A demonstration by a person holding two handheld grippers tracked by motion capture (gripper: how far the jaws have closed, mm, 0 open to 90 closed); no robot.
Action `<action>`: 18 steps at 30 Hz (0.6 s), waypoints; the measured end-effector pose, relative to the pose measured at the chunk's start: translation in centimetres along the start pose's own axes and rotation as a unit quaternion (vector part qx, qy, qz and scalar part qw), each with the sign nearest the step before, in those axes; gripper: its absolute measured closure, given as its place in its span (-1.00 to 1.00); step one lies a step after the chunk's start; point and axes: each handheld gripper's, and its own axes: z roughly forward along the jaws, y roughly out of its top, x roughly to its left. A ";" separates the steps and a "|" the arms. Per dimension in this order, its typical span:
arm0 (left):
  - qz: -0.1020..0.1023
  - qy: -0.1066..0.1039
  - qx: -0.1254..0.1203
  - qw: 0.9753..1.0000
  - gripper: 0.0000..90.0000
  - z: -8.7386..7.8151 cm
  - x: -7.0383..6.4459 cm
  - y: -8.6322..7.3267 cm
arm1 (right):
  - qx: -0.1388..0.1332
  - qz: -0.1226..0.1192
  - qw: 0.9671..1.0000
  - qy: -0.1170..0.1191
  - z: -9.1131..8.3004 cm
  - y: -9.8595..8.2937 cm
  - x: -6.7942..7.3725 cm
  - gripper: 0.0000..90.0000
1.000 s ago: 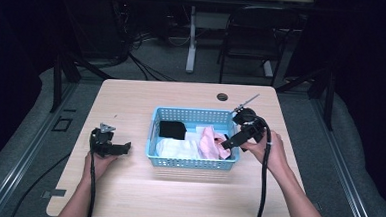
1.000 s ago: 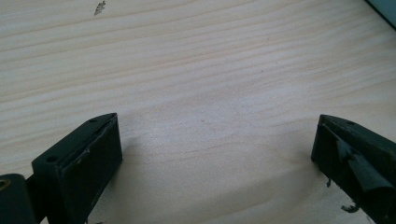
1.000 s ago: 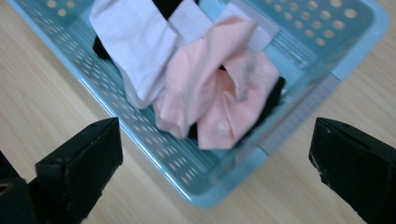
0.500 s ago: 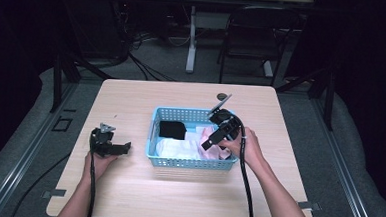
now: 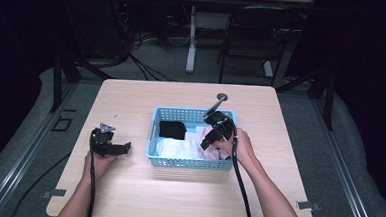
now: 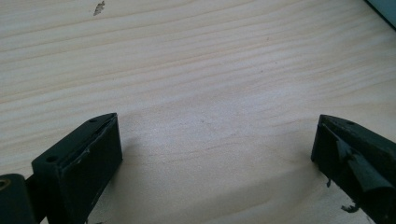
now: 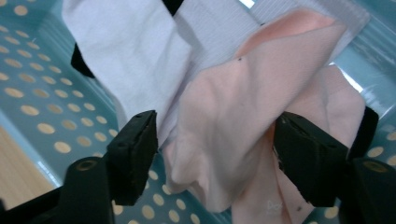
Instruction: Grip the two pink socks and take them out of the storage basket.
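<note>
Your right gripper (image 7: 215,140) had dropped into the basket (image 5: 188,163), jaws apart around pink cloth (image 7: 243,116); left gripper (image 6: 215,154) gaped empty at 9 o'clock on the worktop (image 5: 146,101).

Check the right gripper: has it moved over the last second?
Yes. The right gripper has come left from the blue basket's right rim to over the pink cloth inside.

Bright overhead light on the table (image 5: 176,193), dark blurry surroundings.

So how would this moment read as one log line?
right gripper: open around pink cloth in blue plastic basket | left gripper: open, on table
</note>
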 end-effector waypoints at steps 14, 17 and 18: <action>0.000 0.000 0.000 1.000 -0.96 0.0 0.0 0.0 | -0.009 -0.020 0.999 -0.042 0.5 0.8 0.4 0.43; 0.000 0.000 0.000 1.000 -0.96 0.0 0.0 0.0 | -0.001 -0.016 0.999 -0.043 0.9 0.7 0.5 0.64; 0.000 0.000 0.000 1.000 -0.96 0.0 0.0 0.0 | 0.001 -0.019 0.999 -0.045 0.9 0.7 0.5 0.70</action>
